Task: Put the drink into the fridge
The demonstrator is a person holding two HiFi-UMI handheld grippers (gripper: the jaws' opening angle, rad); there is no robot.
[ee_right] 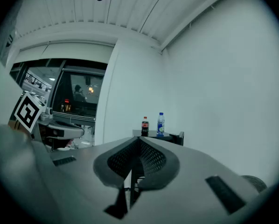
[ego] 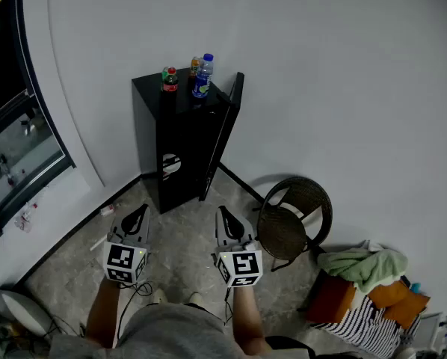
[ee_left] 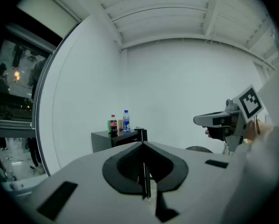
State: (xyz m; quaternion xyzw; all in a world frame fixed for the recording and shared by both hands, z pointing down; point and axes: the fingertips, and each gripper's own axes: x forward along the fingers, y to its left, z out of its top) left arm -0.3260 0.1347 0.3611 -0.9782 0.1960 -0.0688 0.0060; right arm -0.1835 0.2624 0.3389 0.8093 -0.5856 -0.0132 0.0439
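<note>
Left gripper: clenched, nothing held
Right gripper: clenched, nothing held
Drink bottles: stood atop fridge, well apart from both grippers
Step advice: door, seemingly ajar, is best swung wide before one bottle is gripped mid-body

At the top centre of the head view, we see only a sliver of a small orange-and-yellow drink behind the clear bottle with the blue label. We cannot tell whether it is a can or a bottle. The tall black fridge hides its inside from us. Labels are too small to read. The bottom edge cuts off the bare forearms, and the lower right corner cuts off the striped fabric bundle.
</note>
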